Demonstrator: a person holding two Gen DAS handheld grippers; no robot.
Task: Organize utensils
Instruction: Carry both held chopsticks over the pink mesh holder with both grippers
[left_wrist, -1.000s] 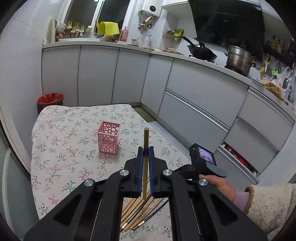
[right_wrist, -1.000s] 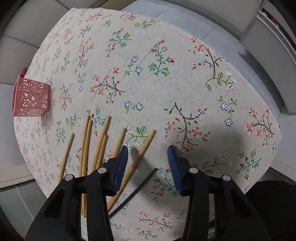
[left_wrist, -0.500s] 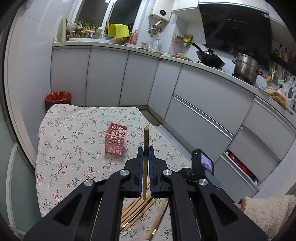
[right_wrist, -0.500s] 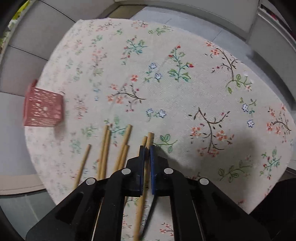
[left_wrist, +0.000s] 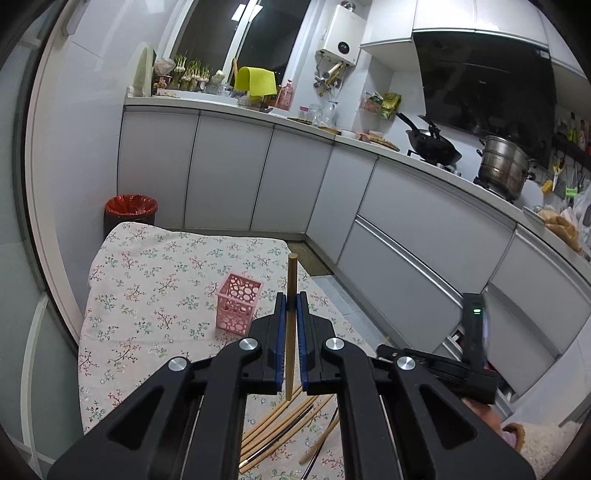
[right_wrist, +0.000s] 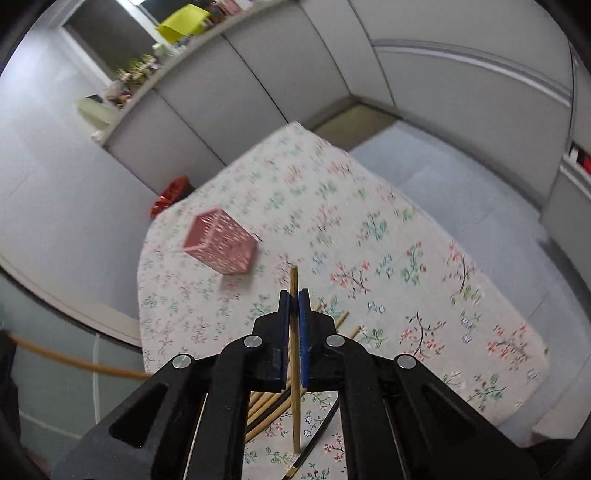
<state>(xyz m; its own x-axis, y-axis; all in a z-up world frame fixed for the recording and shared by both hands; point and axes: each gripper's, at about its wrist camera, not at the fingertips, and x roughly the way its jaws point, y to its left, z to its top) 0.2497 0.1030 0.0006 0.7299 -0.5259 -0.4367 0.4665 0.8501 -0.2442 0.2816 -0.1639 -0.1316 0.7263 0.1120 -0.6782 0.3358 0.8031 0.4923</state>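
1. Left gripper (left_wrist: 291, 299): jaws closed on one wooden chopstick (left_wrist: 291, 317), held along the fingers with its blunt end standing out past the tips. It is off the floral tablecloth (left_wrist: 147, 273).
2. Right gripper (right_wrist: 294, 295): jaws clamped on a second chopstick (right_wrist: 293, 332), also lifted. The view is motion-blurred, so this arm appears to be moving.
3. Pink perforated holder (left_wrist: 238, 304) stands upright on the cloth, ahead and left of both grippers, apparently empty.
4. Loose chopsticks (left_wrist: 280, 424) lie fanned on the cloth beneath the grippers, a dark one among them.
5. Risk: each stick is pinched between flat pads at one narrow band, so it could pivot or slide during the carry.
6. Risk: the holder looks light; a stick catching its rim or wall could tip or push it.
7. Risk: both grippers converging on one small opening could knock sticks together.
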